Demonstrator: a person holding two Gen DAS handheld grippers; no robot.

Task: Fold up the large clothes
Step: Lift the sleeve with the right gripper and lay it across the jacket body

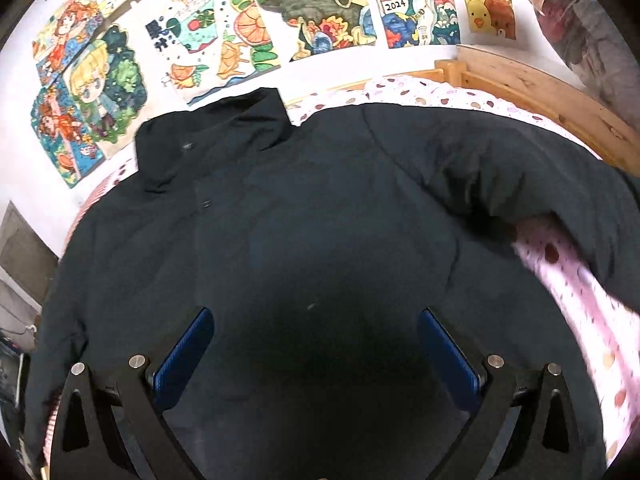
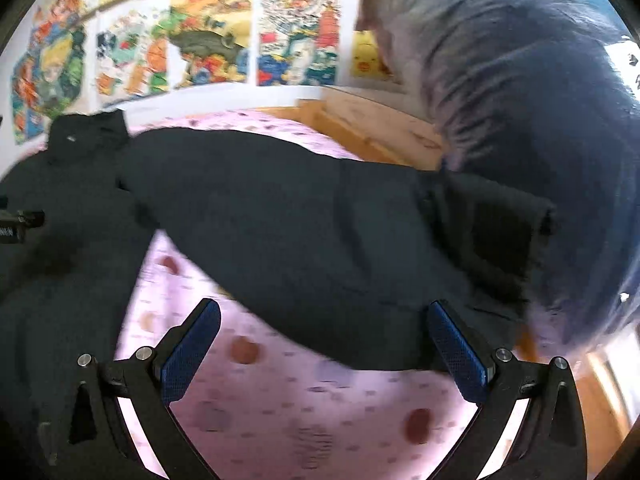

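Dark coat (image 1: 320, 208) spread on the pink dotted bed (image 2: 280, 392), sleeve (image 2: 320, 232) stretching toward 3 o'clock. Both claws, left (image 1: 316, 354) and right (image 2: 324, 354), gaping, empty. Best pinching sleeve cuff, folding across body.

Jacket (image 1: 320, 208) hem: cut off by the bottom edge of the left wrist view.
Bedsheet (image 2: 304, 400): motion-blurred, dots smeared; mostly hidden under the jacket.
Drawings (image 2: 296, 32): blurred in the right wrist view, tops cropped.
Grey bundle (image 2: 520, 100), upper right: streaked, kind unclear.
Black device (image 2: 18, 226), left edge: cropped.
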